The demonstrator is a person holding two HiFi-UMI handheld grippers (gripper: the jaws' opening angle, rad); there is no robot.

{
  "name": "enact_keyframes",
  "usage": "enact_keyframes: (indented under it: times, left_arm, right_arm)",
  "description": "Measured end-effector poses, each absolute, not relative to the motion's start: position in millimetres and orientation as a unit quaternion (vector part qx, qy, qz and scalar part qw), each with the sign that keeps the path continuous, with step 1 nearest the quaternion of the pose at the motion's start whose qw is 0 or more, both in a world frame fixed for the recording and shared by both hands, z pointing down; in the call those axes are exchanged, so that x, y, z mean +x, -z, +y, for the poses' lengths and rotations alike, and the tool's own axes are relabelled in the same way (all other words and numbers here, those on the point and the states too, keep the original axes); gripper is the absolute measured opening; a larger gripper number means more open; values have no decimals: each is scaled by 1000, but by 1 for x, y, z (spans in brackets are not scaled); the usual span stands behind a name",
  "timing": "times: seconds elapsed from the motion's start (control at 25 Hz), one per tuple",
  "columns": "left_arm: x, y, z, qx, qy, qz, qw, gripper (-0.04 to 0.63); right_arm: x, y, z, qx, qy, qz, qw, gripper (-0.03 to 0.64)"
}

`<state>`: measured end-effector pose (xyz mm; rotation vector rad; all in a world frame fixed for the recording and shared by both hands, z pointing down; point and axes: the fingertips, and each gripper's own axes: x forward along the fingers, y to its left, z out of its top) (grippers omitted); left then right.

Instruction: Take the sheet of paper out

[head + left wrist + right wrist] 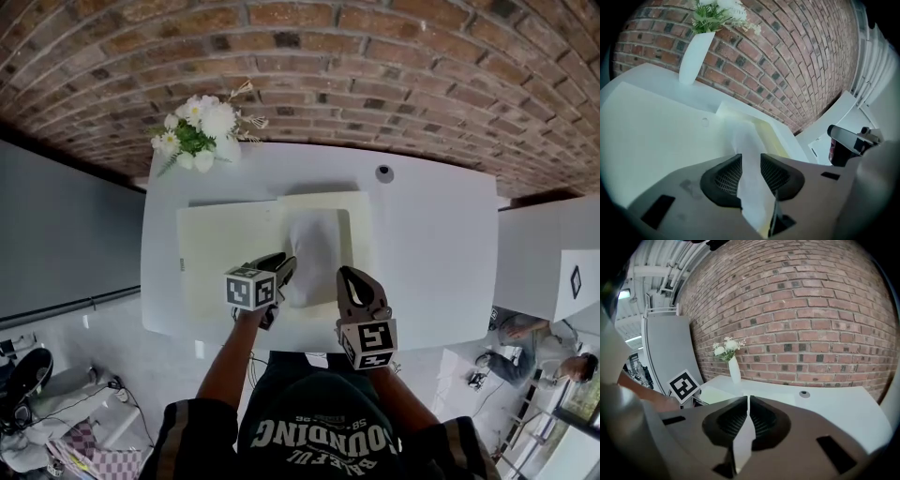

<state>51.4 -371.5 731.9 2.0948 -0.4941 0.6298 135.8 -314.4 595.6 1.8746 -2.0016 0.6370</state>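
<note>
Pinching the sheet of paper (314, 246) from two sides: left gripper (288, 266) at its lower left edge, right gripper (344, 274) at its lower right edge. Showing in the left gripper view as a plain white strip running up between the ribbed black pads, filling the narrow gap there, clamped by both. Showing in the right gripper view as a thin white edge caught in the slit between pads pressed almost together, widening toward the bottom of the frame. Blank and white, with no print to be made out. Bowed rather than flat, with soft grey shading along its length in the head view. Lying at the centre of the head view, over the right half of a cream folder (225, 248), brighter than the yellowish surface beneath and narrower than it. Resting, folder and all, on a white table (441, 253) below the brick wall (375, 66). Standing at the upper left of the head view, by the table's far edge: a white vase of white flowers (202, 131). Sitting toward the top of the table, well apart from the paper: a small dark round object (383, 172).
</note>
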Motion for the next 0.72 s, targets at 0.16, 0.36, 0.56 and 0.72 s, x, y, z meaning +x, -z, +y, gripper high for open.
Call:
enact_keyframes:
  times: [0.16,0.36,0.56,0.72]
  left_arm:
    - [56,-748,-374,829,-270,-198,447,104]
    - [60,-766,-374,814,-275,-196,473,103]
    - [63,-778,-372,801,-281,-193,492,104]
    - [67,-784,-370,796,-287,-185,500,103]
  right_arm:
    - [134,-602,-313,657,-231,-699,165,72]
    - [136,-605,-311,660,-236,-694,167,72]
    - [141,-606,-308,664,-243,-687,168,72]
    - [146,-607,-306,669,-243,-682,170,74]
